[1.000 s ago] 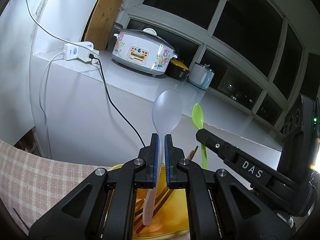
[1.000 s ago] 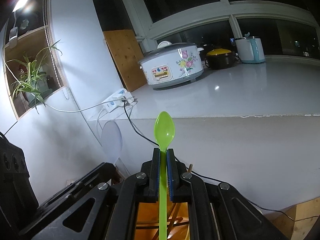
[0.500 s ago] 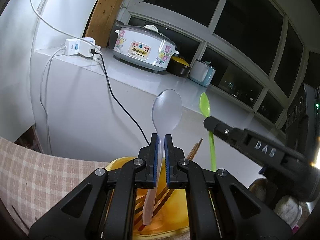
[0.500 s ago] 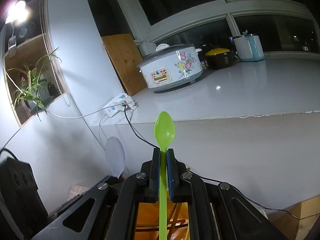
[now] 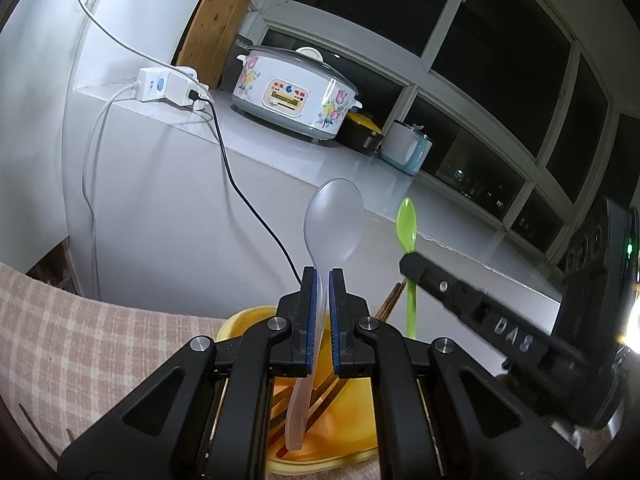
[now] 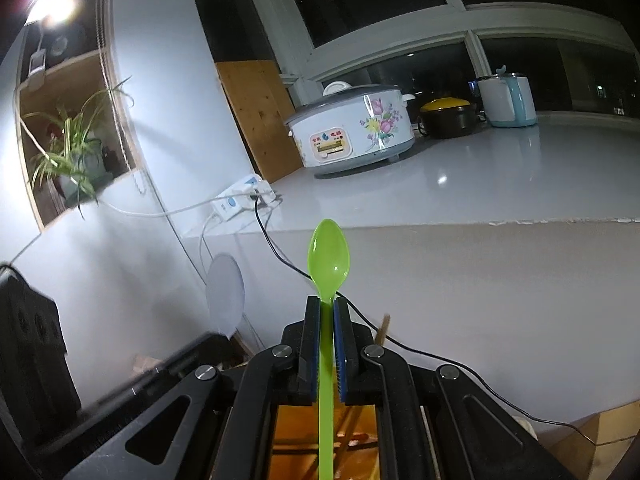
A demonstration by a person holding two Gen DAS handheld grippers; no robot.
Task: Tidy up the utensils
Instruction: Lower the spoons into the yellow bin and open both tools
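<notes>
Two spoons: clear spoon (image 5: 334,224) in left jaws, green spoon (image 6: 329,254) in right.

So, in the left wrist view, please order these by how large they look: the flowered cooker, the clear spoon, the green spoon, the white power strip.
1. Flowered cooker
2. Clear spoon; it is much nearer the camera, so its true size against the cooker is unsure
3. White power strip and green spoon look alike; no ranking.

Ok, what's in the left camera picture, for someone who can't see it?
The left gripper pinches a clear spoon, bowl up, above a yellow bowl of chopsticks. Beside it, the right gripper holds a green spoon.
</notes>
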